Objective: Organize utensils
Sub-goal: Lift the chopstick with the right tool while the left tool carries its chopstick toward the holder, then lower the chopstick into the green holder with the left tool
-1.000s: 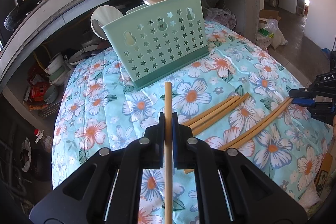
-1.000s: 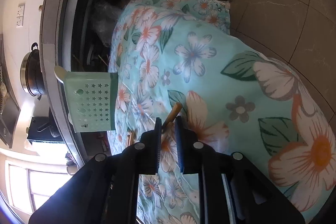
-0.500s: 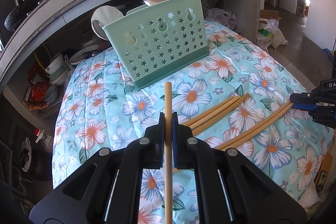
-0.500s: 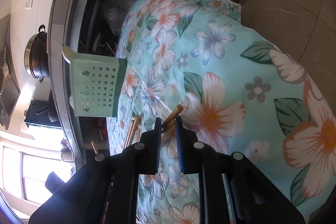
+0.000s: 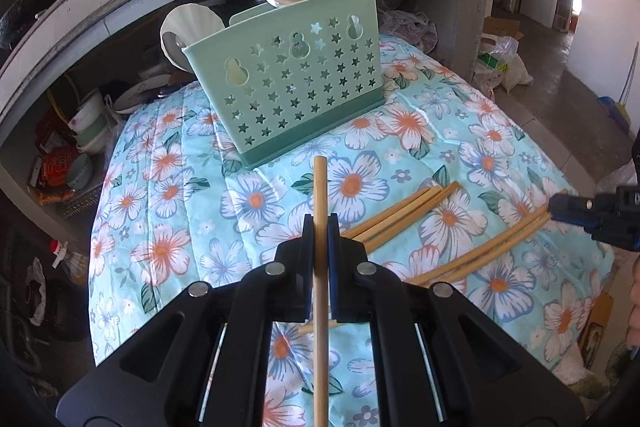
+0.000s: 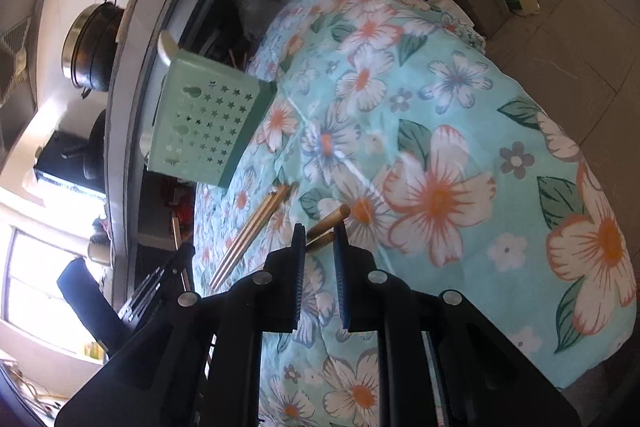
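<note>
Chopstick between left tongs, clamped

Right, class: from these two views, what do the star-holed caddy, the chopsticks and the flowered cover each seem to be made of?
Star-holed caddy: moulded plastic, matte mint green, by its crisp punched holes and even colour.
Chopsticks: probably bamboo or light wood, unvarnished tan, smooth and round. The one in the left claw looks the same.
Flowered cover: quilted fabric, printed, by its stitched seams and soft folds.

Spoon handles hidden in the caddy — bowls only.
</note>
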Available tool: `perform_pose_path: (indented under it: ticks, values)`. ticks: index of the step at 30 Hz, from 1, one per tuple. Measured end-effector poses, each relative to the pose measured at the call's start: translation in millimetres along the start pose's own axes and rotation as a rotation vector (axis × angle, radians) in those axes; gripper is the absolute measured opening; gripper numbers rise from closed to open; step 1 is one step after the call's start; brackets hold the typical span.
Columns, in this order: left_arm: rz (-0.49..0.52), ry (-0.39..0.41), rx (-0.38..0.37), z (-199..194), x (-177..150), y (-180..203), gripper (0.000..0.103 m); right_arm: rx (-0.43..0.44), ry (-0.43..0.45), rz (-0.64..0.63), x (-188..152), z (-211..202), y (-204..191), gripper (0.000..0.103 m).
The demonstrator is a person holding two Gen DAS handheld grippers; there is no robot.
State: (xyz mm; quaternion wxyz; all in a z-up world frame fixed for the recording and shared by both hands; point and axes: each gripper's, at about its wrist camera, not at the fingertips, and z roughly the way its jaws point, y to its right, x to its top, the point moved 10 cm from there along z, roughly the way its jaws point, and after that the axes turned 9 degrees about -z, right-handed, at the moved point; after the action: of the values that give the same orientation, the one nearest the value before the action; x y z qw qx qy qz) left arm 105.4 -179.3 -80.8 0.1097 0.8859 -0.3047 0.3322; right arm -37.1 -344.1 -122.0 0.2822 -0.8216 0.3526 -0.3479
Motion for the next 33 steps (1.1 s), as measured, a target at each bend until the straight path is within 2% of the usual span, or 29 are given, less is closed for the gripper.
perform_pose_path:
  ticks: [3, 7, 10, 13, 16, 20, 26, 30, 33]
  values:
    - [-0.025, 0.004, -0.014, -4.8, 5.0, -2.4, 0.005, -0.055, -0.013, -0.094, -6.9, -1.6, -6.0, 0.017]
    - [-0.061, -0.006, -0.017, -8.8, 8.4, -7.6, 0.005, -0.022, -0.100, -0.044, -24.1, 9.2, 5.3, 0.018]
    - [-0.090, -0.013, -0.010, -11.7, 9.4, -12.4, 0.005, 0.022, -0.131, -0.006, -35.1, 12.8, 9.2, 0.018]
    - [-0.129, -0.014, -0.012, -15.4, 12.6, -17.7, 0.005, 0.055, -0.122, 0.011, -35.0, 10.3, 10.2, 0.015]
    - [-0.189, 0.017, -0.053, -27.8, 27.4, -22.6, 0.005, 0.082, -0.073, -0.007, -20.8, -2.6, 3.8, 0.012]
    - [-0.273, 0.129, -0.150, -61.7, 78.1, -28.4, 0.005, 0.123, 0.029, -0.088, 11.1, -29.5, -20.2, 0.009]
    - [-0.377, 0.444, -0.279, -121.4, 191.3, -35.1, 0.005, 0.136, 0.118, -0.241, 39.6, -54.7, -58.7, 0.006]
    - [-0.462, 0.620, -0.268, -126.8, 249.8, -50.5, 0.005, 0.145, 0.122, -0.270, 44.6, -55.2, -69.0, 0.006]
    - [-0.509, 0.736, -0.187, -117.1, 284.4, -67.2, 0.005, 0.151, 0.113, -0.267, 46.8, -51.8, -69.0, 0.006]
